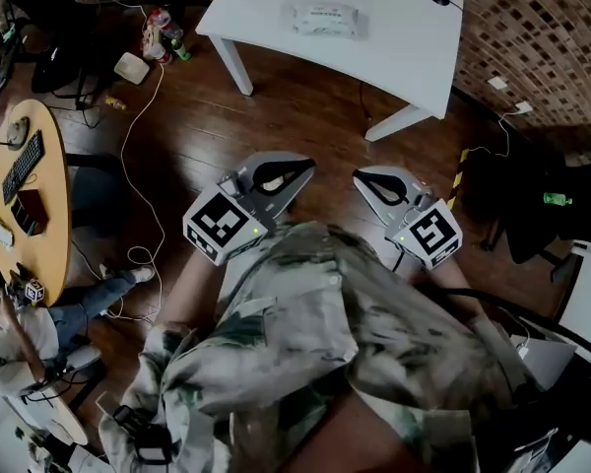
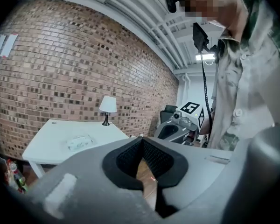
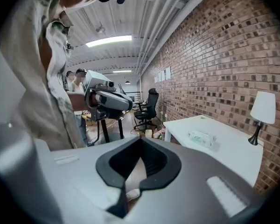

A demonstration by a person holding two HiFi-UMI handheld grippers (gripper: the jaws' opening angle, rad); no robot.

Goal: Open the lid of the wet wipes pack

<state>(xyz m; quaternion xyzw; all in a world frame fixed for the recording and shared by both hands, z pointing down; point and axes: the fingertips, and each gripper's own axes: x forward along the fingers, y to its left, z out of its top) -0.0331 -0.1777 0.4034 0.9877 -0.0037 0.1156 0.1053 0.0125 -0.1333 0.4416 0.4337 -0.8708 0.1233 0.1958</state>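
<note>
Shirt (image 1: 305,304) nearest; L gripper (image 1: 301,168) & R gripper (image 1: 364,178) at chest, both w/ fingers together, empty; wipes pack (image 1: 324,18) mid table (image 1: 404,37), well ahead of both.

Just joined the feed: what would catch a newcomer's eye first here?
The left gripper and right gripper, jaws together and empty, are held side by side near the person's chest above the wooden floor. Ahead of them the wet wipes pack lies on the white table, touched by neither gripper.
</note>
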